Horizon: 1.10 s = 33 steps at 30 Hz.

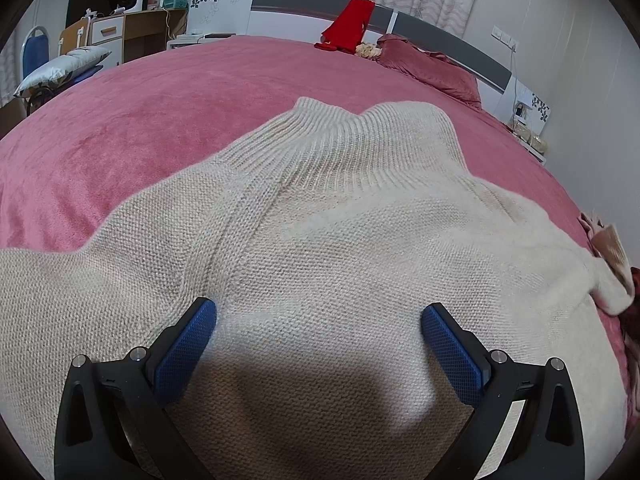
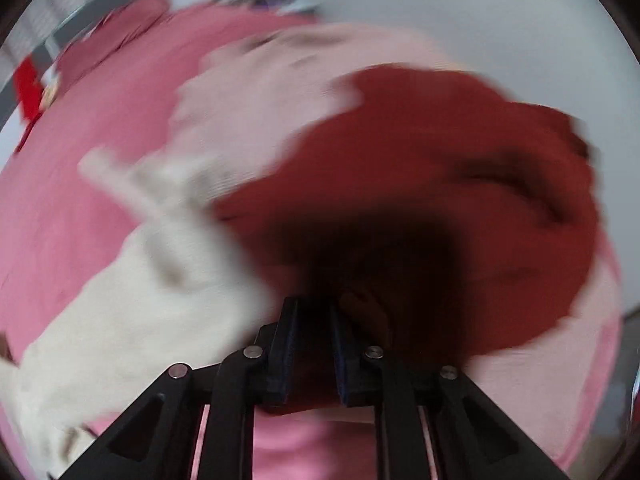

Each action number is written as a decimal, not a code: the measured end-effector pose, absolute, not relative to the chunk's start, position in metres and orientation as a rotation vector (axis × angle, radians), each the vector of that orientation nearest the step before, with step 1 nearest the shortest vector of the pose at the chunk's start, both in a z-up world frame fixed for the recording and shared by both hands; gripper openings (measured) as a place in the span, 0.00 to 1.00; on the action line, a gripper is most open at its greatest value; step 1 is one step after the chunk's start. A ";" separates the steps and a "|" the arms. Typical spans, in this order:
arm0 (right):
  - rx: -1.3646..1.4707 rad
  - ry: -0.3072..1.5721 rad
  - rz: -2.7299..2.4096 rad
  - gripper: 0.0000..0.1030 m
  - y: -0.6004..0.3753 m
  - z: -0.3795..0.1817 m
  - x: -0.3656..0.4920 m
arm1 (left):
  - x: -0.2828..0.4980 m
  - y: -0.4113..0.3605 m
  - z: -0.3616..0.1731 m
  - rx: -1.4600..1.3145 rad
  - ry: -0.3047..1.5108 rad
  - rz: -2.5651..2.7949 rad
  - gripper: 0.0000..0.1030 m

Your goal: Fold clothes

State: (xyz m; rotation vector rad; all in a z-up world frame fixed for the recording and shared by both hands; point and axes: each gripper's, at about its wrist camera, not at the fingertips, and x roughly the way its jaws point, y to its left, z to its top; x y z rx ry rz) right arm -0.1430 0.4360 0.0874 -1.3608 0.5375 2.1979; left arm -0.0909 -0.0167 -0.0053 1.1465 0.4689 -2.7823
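Note:
A cream knitted sweater (image 1: 340,220) lies flat on the pink bed cover (image 1: 160,112), collar toward the headboard. My left gripper (image 1: 319,316) hovers low over its chest, jaws wide open, blue pads (image 1: 188,344) empty. The right wrist view is blurred. There my right gripper (image 2: 314,308) points steeply down with its jaws nearly together, and dark red cloth fills the narrow gap. That cloth belongs to a dark red garment (image 2: 440,160) bunched on the bed. A cream sweater sleeve (image 2: 140,320) lies to the left of it.
A pale pink garment (image 2: 248,92) lies beyond the red one. A pink pillow (image 1: 432,68) and a bright red cloth (image 1: 352,24) sit by the headboard. A patterned cloth (image 1: 608,248) lies at the bed's right edge. A desk (image 1: 132,32) and a chair (image 1: 36,48) stand far left.

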 end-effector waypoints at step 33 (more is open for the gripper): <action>-1.245 -1.338 2.151 0.11 0.247 -0.015 -0.250 | -0.090 -0.017 -0.005 1.143 0.472 -2.786 1.00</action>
